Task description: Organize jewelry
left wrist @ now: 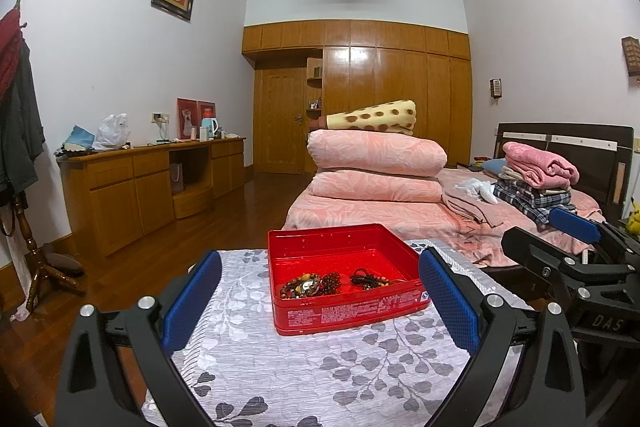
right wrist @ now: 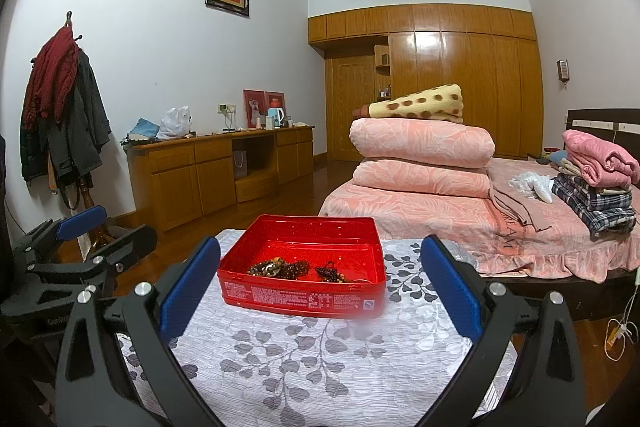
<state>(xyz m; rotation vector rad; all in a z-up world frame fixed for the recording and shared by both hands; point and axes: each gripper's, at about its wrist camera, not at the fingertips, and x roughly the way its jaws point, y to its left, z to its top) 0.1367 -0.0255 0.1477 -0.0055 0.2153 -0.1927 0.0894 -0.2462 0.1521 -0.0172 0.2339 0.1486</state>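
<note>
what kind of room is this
A bedroom in a home, most likely: a bed piled with folded quilts, a full wall of wooden wardrobes, and a coat rack hung with jackets.

Both tools are showing the same build. The left gripper (left wrist: 320,301) is carrying two black plastic arms with triangular cut-outs, each tipped by a long blue pad (left wrist: 450,301) with a fine dotted texture, and round silver screws (left wrist: 146,302) are sitting at the joints. The right gripper (right wrist: 320,291) is looking identical: black frame, blue textured pads (right wrist: 190,287), silver bolt heads (right wrist: 498,288). From the left wrist view, pale embossed letters reading "DAS" are showing on the right gripper's black body.
</note>
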